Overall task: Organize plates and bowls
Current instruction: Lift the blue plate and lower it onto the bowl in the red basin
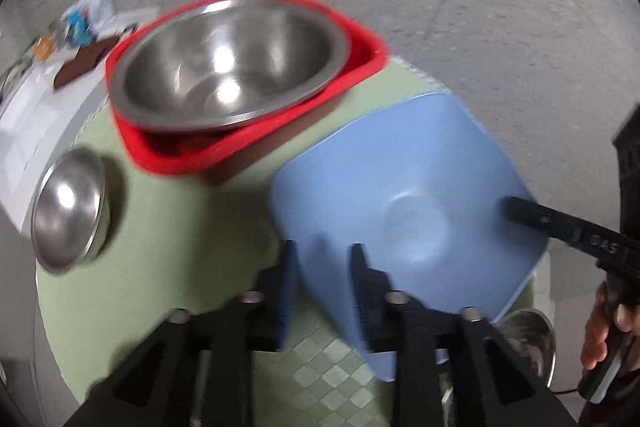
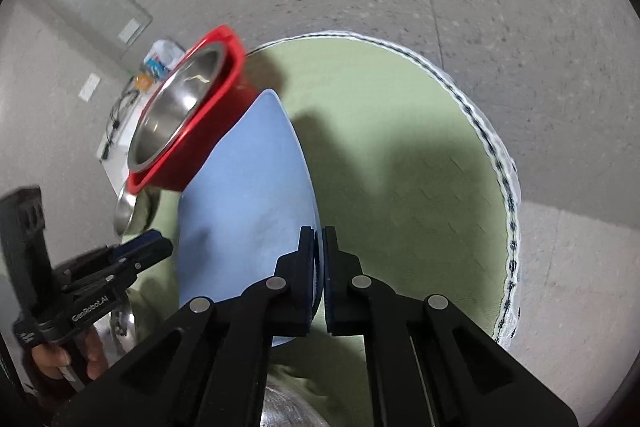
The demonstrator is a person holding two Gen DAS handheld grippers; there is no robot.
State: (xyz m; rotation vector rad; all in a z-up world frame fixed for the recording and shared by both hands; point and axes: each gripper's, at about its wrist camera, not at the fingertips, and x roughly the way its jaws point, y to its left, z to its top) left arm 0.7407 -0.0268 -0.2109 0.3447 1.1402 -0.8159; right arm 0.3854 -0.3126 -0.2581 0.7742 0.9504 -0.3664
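Gripping blue plate point(image 2: 248, 211) rim, right gripper point(image 2: 319, 247) jaws clamped.

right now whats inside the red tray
A large steel bowl sits in the red tray, filling most of it; the bowl looks empty. The tray's floor under the bowl is covered, so anything beneath it cannot be seen.

On the round surface point(image 1: 168, 307), the large bowl point(image 1: 228, 63) sits inside the tub point(image 1: 168, 159) at the far side. A small bowl point(image 1: 68, 211) lies to its near left. The square plate point(image 1: 404, 203) lies tilted to the tub's near right, partly over another bowl point(image 1: 532, 339).
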